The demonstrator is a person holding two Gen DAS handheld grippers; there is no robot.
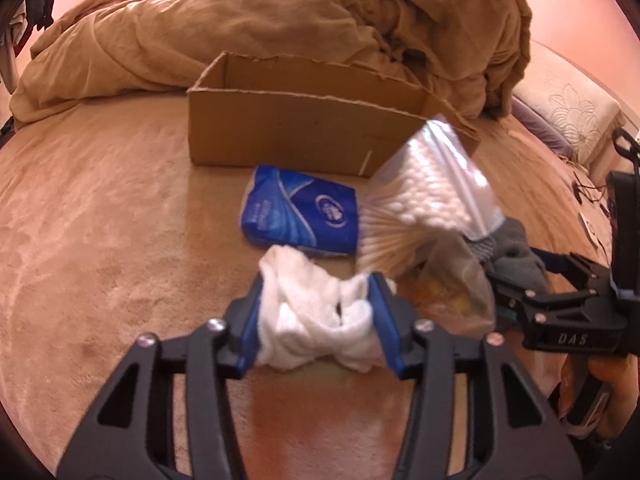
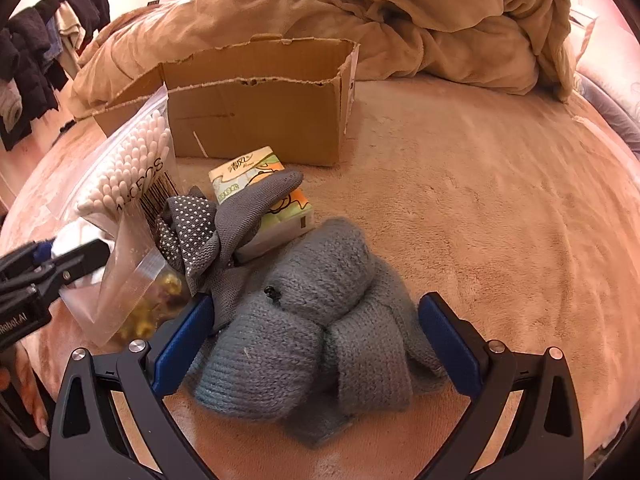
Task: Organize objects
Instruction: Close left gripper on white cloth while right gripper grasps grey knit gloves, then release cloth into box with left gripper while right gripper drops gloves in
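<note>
My left gripper (image 1: 318,312) is shut on a crumpled white cloth (image 1: 316,312), just above the tan bed cover. Ahead lie a blue tissue pack (image 1: 300,212), a clear bag of cotton swabs (image 1: 428,196) and an open cardboard box (image 1: 304,136). My right gripper (image 2: 316,348) is open, its jaws on either side of a grey knitted bundle (image 2: 316,336) that lies on the bed. Beside it are grey dotted gloves (image 2: 216,220), a green-orange tissue pack (image 2: 260,196), the swab bag (image 2: 132,164) and a small bag of yellow pieces (image 2: 140,304). The box (image 2: 256,120) stands behind.
A heaped tan duvet (image 1: 280,28) lies behind the box. A pillow (image 1: 572,120) sits at the right edge of the bed. Dark clothes (image 2: 36,52) hang at the far left. The bed cover (image 2: 480,200) stretches to the right of the knitted bundle.
</note>
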